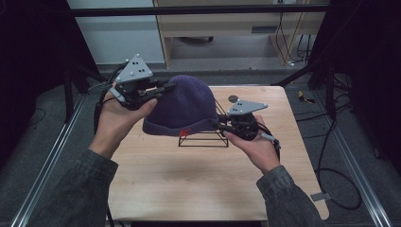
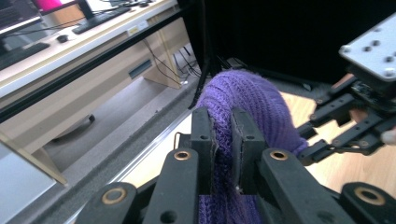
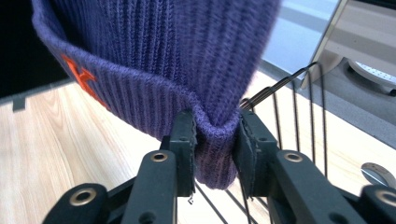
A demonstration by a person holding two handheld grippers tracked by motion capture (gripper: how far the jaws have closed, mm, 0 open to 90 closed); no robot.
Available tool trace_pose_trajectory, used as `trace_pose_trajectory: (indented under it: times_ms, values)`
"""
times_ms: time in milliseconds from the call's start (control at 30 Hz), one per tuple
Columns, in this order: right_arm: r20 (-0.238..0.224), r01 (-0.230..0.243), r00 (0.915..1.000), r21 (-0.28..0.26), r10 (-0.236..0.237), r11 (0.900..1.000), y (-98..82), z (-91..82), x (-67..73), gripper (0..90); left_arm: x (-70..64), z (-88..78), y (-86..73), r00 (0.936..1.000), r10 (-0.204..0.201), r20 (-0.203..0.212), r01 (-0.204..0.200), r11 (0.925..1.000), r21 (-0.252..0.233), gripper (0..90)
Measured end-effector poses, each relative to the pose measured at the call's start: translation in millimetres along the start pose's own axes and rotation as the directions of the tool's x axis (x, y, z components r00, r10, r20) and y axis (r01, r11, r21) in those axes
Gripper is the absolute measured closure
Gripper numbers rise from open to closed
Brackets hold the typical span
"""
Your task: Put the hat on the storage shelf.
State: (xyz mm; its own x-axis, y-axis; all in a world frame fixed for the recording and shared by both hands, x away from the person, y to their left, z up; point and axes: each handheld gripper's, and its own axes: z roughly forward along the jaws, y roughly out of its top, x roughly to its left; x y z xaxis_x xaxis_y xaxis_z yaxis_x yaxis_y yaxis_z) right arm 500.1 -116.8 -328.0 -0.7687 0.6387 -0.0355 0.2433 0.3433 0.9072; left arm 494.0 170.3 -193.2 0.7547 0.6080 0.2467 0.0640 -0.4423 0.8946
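Observation:
A purple knit beanie [image 1: 182, 106] with an orange mark on its cuff sits over a black wire stand [image 1: 203, 142] on the wooden table [image 1: 189, 179]. My left gripper [image 1: 165, 87] comes in from the left, shut on a fold of the beanie [image 2: 243, 93] high on its side; the knit is pinched between the pads of that gripper [image 2: 223, 140]. From the right, my right gripper [image 1: 221, 124] is shut on the cuff at the hat's lower edge. In the right gripper view the beanie's [image 3: 163, 42] rolled cuff is squeezed between the jaws of my right gripper [image 3: 215, 144], with the stand's wires [image 3: 299, 107] just behind.
A small dark disc [image 1: 233, 99] lies on the table behind the right gripper. Metal rails run along both sides of the table. A pale cabinet [image 1: 236, 23] stands at the back, and cables [image 1: 331, 179] trail on the grey floor to the right.

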Motion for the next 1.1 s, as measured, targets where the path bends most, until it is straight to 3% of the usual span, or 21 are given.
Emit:
trace_pose_trajectory:
  times_ms: [300, 633, 700, 800, 1000, 1100]
  values:
    - [0.046, 0.014, 0.9988, -0.011, -0.013, 1.000, 22.0, -16.9, -21.0, 73.0, 15.2, 16.7, 17.1, 0.9989, -0.041, -0.022, 0.040, 0.9989, -0.025, 80.7]
    - [0.092, -0.010, 0.9957, -0.015, 0.012, 1.000, 32.9, -1.1, -53.4, 73.0, 32.8, 51.8, 29.5, 0.9975, -0.037, -0.060, 0.034, 0.9981, -0.051, 80.4]
    - [0.102, -0.022, 0.9945, -0.019, 0.024, 1.000, 32.6, 4.1, -58.7, 73.0, 35.9, 59.7, 29.2, 0.9971, -0.031, -0.070, 0.028, 0.9985, -0.047, 80.4]
    - [0.115, -0.036, 0.9927, -0.012, 0.037, 0.999, 29.9, 10.3, -64.9, 73.0, 40.6, 69.5, 24.8, 0.9968, -0.058, -0.055, 0.055, 0.9974, -0.047, 80.4]
    - [0.107, -0.049, 0.9932, 0.026, 0.046, 0.998, 16.9, 17.6, -71.4, 73.0, 44.1, 87.7, 11.6, 0.9967, -0.067, -0.046, 0.066, 0.9977, -0.013, 80.4]
    - [0.106, -0.060, 0.9928, 0.028, 0.057, 0.998, 10.5, 19.0, -72.9, 73.1, 43.4, 92.7, 7.6, 0.9958, -0.083, -0.040, 0.082, 0.9964, -0.019, 80.4]
